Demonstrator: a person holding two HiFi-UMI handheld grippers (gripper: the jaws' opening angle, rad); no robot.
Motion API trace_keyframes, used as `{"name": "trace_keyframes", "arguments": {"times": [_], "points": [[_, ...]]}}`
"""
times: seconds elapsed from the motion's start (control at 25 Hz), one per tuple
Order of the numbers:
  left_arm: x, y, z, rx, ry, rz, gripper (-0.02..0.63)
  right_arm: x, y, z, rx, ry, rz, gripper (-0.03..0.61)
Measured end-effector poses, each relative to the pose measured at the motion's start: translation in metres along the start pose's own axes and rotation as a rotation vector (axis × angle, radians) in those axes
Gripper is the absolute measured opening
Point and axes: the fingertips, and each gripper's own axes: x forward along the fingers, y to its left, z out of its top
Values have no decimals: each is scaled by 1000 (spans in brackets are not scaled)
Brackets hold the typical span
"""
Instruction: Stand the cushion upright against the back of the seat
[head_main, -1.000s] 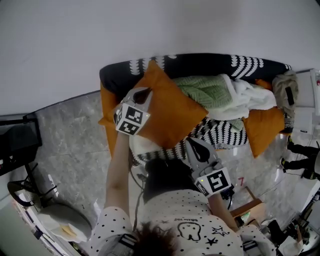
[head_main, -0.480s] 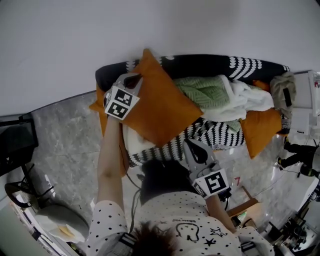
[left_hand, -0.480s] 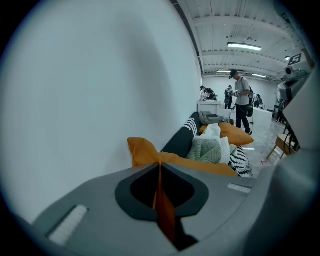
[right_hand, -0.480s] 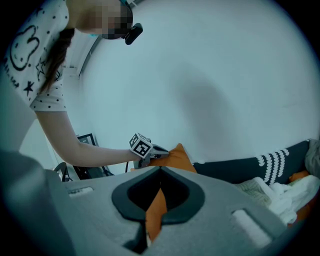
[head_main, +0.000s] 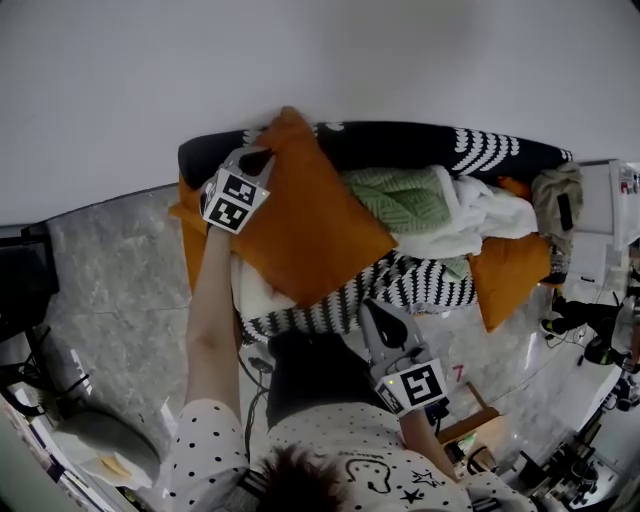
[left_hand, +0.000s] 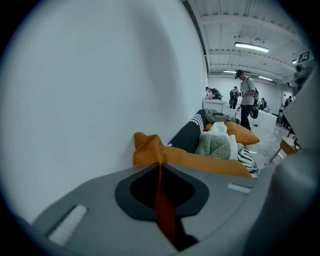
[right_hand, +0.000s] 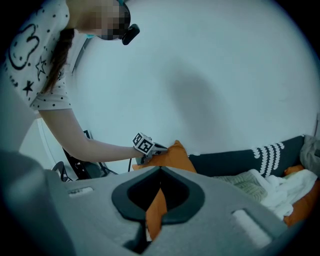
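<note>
The left gripper (head_main: 260, 160) has its 2 jaws pinched tight on the upper left edge of the orange cushion (head_main: 315, 225), with the fabric running straight into the tips. The cushion spreads away to that gripper's right, standing on 1 corner like a diamond. Its top corner, just past the tips, pokes above the dark sofa back (head_main: 400, 140) against the white wall (head_main: 320, 60). Further to the gripper's right lie a green knitted blanket (head_main: 400, 195) and a white throw (head_main: 485, 215). The right gripper (head_main: 372, 308) hangs well apart from the cushion, which sits far ahead of its tips. Its jaws are together, and I cannot tell what the orange sliver behind them is.
</note>
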Motion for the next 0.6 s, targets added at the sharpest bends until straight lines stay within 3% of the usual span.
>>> {"name": "trace_keyframes", "arguments": {"times": [0.6], "points": [[21, 9, -26, -29, 70, 0, 40, 4, 5, 0, 3, 0, -6, -5]]}}
